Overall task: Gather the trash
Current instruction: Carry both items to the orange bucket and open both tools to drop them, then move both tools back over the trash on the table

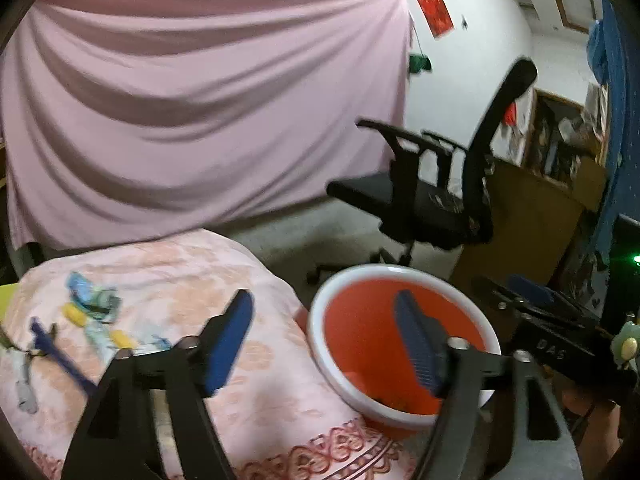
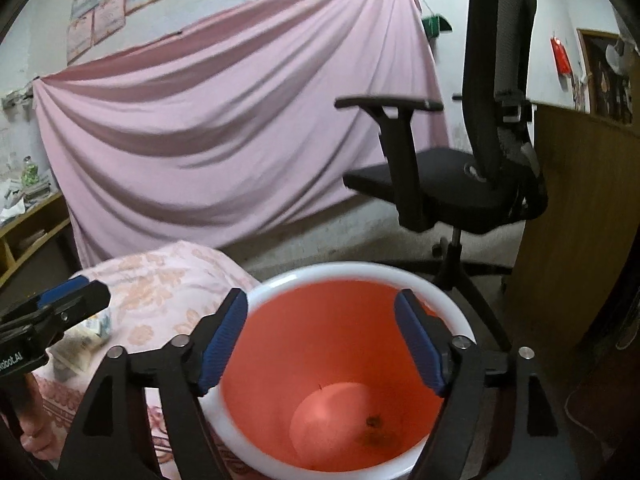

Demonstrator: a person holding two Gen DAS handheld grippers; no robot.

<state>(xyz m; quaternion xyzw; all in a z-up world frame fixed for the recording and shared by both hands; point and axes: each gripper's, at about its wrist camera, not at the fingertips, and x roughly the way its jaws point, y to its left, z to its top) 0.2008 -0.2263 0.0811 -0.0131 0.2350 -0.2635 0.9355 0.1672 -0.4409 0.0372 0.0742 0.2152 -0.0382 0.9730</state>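
An orange bucket with a white rim (image 1: 316, 320) stands beside a bed under a pink floral cover (image 1: 256, 360). Crumpled wrappers (image 1: 94, 304), yellow bits and a blue strip (image 1: 60, 356) lie on the cover at the left. My left gripper (image 1: 322, 300) is open with nothing in it, one finger over the bed and the other over the bucket. My right gripper (image 2: 320, 300) is open and empty above the bucket's rim (image 2: 360, 270). A small dark scrap (image 2: 374, 422) lies on the bucket's bottom. More paper trash (image 2: 80, 344) sits at the bed's edge.
A black office chair (image 1: 432, 200) (image 2: 452, 184) stands behind the bucket. A pink sheet (image 1: 200, 100) hangs across the back wall. A brown wooden cabinet (image 2: 572, 220) is close on the right, and a low wooden shelf (image 2: 32, 224) on the left.
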